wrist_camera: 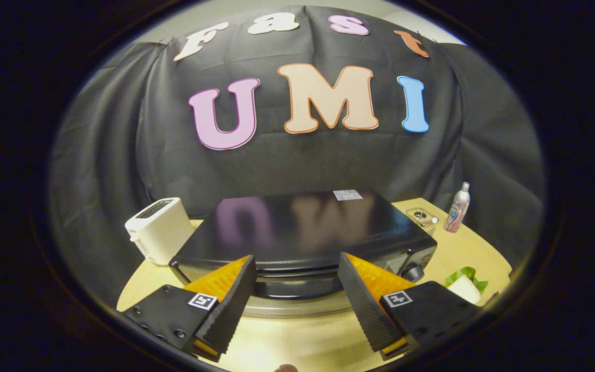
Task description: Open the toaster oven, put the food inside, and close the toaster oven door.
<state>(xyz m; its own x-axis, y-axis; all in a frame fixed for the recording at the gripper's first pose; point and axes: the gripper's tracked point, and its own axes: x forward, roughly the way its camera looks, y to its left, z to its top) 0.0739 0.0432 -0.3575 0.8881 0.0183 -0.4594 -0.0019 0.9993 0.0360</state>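
Pale wooden table (297, 346) before a draped black cloth wall. Central on it, black toaster oven (302, 232), door shut, its handle (295, 287) just ahead of and between the fingers. Gripper (295, 289) spread wide, holding nothing. Best lowered squarely onto the handle, closed firmly, then pulled down in an arc. Sandwich (465, 285) waiting rightward; white toaster (159, 230) leftward, bottle (457, 207) beyond.

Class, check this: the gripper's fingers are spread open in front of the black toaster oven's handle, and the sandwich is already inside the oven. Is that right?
Not quite. The gripper is open before the toaster oven handle, but the gripper view shows the sandwich lying on the table, beside the oven past one finger, not inside.
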